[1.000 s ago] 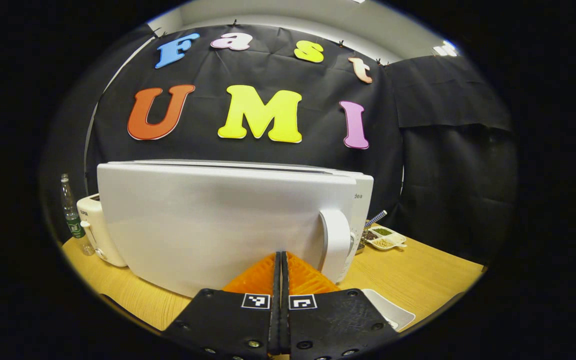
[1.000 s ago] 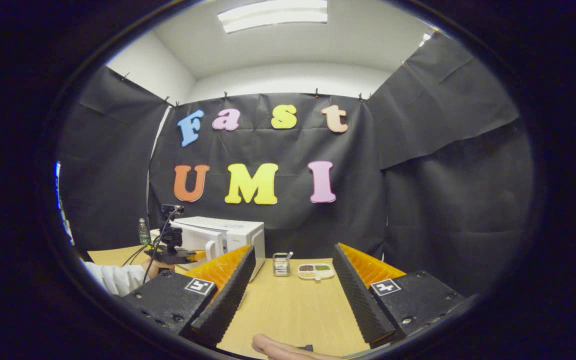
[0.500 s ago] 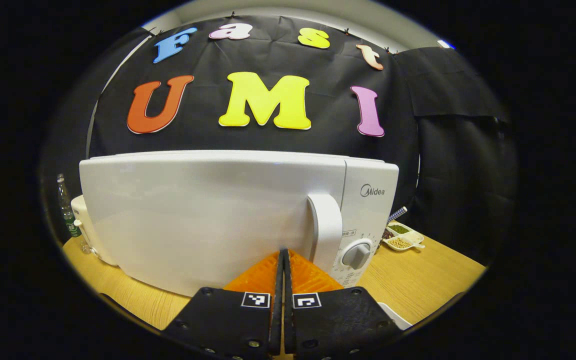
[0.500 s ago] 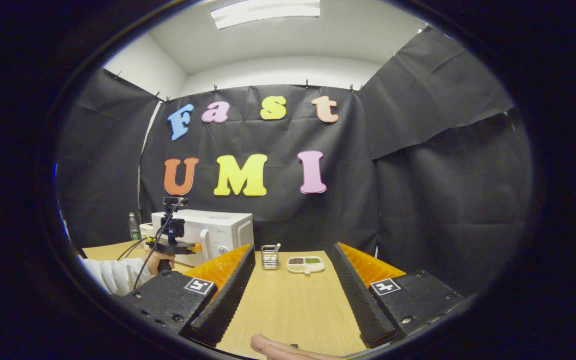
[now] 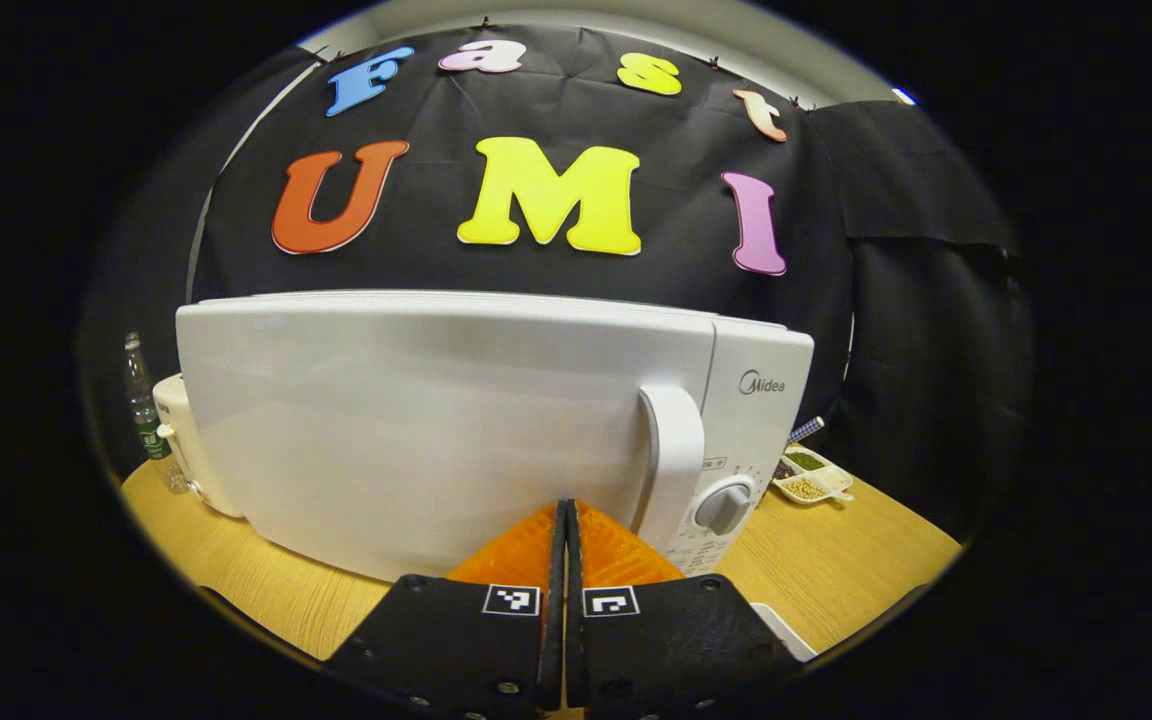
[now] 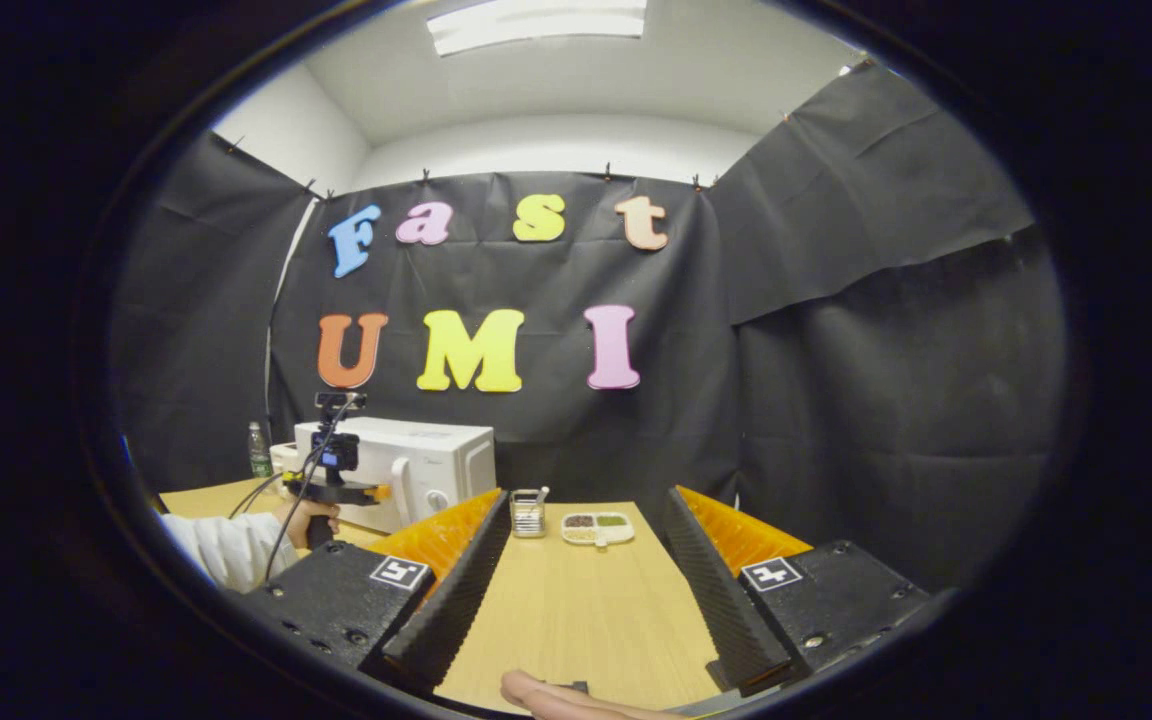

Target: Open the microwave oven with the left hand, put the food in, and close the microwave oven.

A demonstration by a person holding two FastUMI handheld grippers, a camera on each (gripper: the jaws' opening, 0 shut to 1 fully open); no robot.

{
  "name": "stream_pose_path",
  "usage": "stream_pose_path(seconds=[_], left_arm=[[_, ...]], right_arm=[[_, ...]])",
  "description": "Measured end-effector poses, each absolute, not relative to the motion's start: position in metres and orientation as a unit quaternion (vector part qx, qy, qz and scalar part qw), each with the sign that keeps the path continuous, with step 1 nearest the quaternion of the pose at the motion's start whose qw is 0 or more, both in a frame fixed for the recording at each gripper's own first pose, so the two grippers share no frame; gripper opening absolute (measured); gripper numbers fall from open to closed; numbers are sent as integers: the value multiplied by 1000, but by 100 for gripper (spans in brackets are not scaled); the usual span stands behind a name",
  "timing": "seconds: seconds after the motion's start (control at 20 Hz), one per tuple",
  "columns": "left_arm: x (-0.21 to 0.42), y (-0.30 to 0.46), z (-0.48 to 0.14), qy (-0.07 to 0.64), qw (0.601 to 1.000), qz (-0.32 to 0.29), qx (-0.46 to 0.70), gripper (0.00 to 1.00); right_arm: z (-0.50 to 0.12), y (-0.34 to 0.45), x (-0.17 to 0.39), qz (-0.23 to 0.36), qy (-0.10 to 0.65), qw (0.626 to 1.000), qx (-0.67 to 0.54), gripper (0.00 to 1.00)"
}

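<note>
The white microwave stands on the wooden table with its door closed, its handle and dial to the right. My left gripper is shut on nothing, its tips right at the lower door, left of the handle; contact cannot be told. In the right gripper view the microwave sits far left, and a hand in a white sleeve holds the left gripper in front of it. My right gripper hangs open over the table with nothing between its fingers.
A white toaster and a bottle stand left of the microwave. A divided dish of beans and a metal holder sit to its right. A white dish edge lies near the left gripper. A finger shows below the right gripper.
One second ago the microwave door stood ajar, hiding the control panel; it has swung shut in front of the shut left gripper. The right gripper stayed open and barely shifted.
</note>
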State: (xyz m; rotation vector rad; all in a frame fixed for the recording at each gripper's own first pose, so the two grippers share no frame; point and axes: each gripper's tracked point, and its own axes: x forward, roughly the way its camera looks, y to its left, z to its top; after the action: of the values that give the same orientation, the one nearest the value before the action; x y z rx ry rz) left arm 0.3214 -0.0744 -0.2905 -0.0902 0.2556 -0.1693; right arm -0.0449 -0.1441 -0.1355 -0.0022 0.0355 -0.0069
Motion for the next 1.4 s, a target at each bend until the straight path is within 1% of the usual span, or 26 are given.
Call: stream_pose_path(seconds=[0.2,0.25,0.3,0.35,0.45,0.5,0.65,0.7,0.9,1.1,1.3,1.4], left_arm=[[290,-70,-259,103,989,-91,-45,1],[280,-70,-250,100,989,-97,-43,4],[271,-72,-239,90,990,-105,-41,3],[260,-69,-227,80,991,-104,-36,39],[244,-56,-201,53,995,-84,-24,84],[235,-52,-191,44,996,-77,-21,94],[199,-50,-168,39,996,-75,-1,94],[187,-44,-161,39,997,-65,13,93],[130,-33,-141,59,995,-50,57,95],[60,-39,-120,56,996,-62,36,96],[1,-25,-106,60,997,-27,31,96],[-21,-24,-84,33,999,-18,32,96]], right_arm=[[-129,-139,-53,-10,16,1000,0,98],[-127,-135,-54,-8,15,1000,0,98],[-126,-131,-56,-6,16,1000,-1,99],[-125,-127,-58,-4,16,1000,-2,99],[-121,-122,-60,-3,13,1000,-3,99],[-119,-120,-61,-4,13,1000,0,99],[-119,-109,-63,-2,23,1000,7,99],[-117,-107,-64,-3,23,1000,9,99],[-104,-107,-68,-29,28,999,4,99],[-85,-96,-74,-37,27,999,18,99],[-67,-81,-80,-32,12,999,14,98],[-62,-72,-80,-23,6,1000,11,99]])
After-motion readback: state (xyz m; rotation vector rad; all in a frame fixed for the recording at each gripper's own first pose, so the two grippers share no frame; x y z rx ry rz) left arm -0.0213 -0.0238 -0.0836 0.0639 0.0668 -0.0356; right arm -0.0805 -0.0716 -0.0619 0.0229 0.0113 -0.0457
